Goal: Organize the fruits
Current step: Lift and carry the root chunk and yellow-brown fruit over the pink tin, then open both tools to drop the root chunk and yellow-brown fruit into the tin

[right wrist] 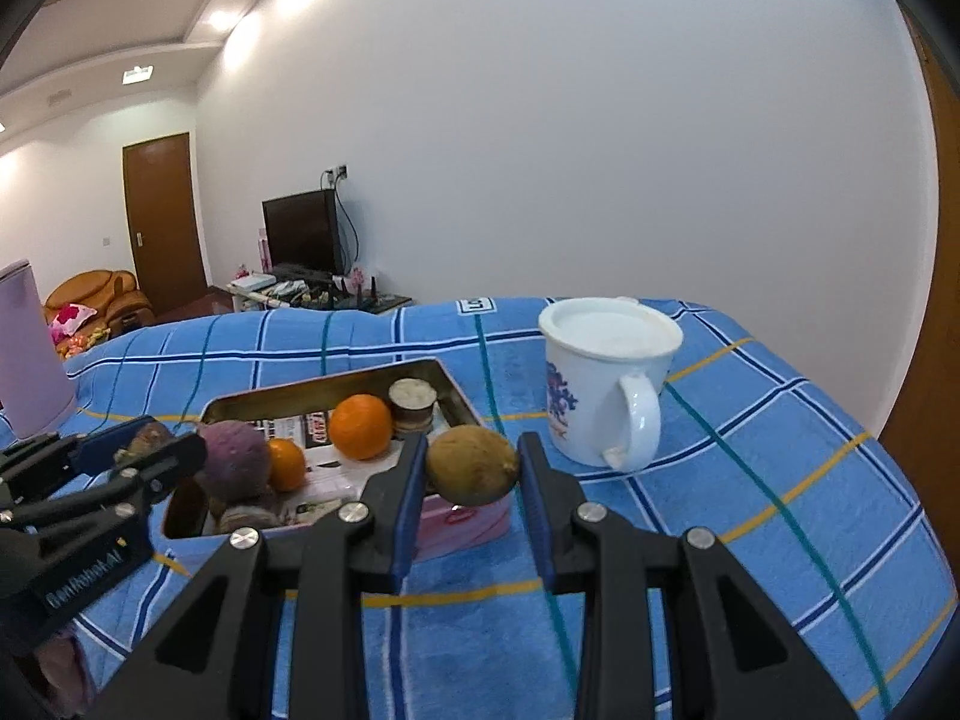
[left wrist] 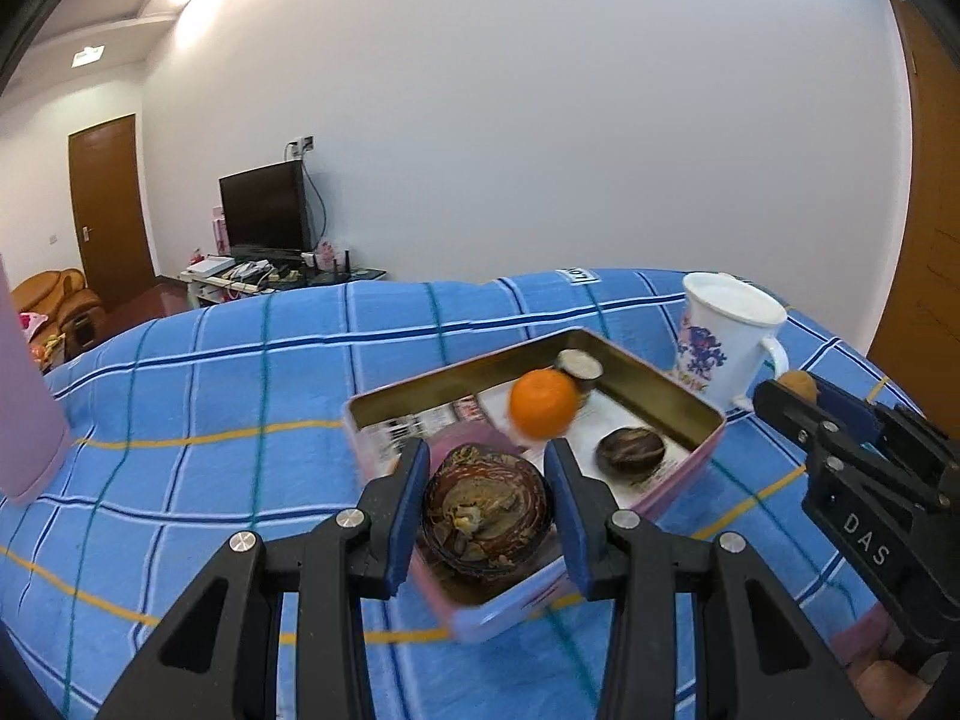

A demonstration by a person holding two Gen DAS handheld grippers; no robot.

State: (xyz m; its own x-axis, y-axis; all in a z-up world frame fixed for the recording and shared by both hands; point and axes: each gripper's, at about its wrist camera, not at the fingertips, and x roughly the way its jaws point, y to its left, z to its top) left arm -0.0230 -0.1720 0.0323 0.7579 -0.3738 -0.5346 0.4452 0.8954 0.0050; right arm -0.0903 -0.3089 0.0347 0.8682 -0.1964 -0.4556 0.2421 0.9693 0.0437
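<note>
A pink tin box [left wrist: 690, 468] with a gold inside sits on the blue checked cloth; it also shows in the right wrist view [right wrist: 468, 519]. My left gripper [left wrist: 486, 501] is shut on a dark purple passion fruit [left wrist: 486, 507] and holds it over the box's near corner. In the box lie an orange [left wrist: 543, 403], a small dark fruit [left wrist: 630, 450] and a brown-and-white round piece [left wrist: 579, 367]. My right gripper [right wrist: 471, 468] is shut on a brown kiwi-like fruit [right wrist: 471, 465] at the box's right end. The right wrist view shows two oranges [right wrist: 360, 426] in the box.
A white mug [right wrist: 606, 384] with a blue flower print stands right of the box, handle toward me. A pink container [right wrist: 30, 354] stands at the far left. The cloth-covered table [right wrist: 750, 480] drops off at the right and far edges. A TV stand and a door lie beyond.
</note>
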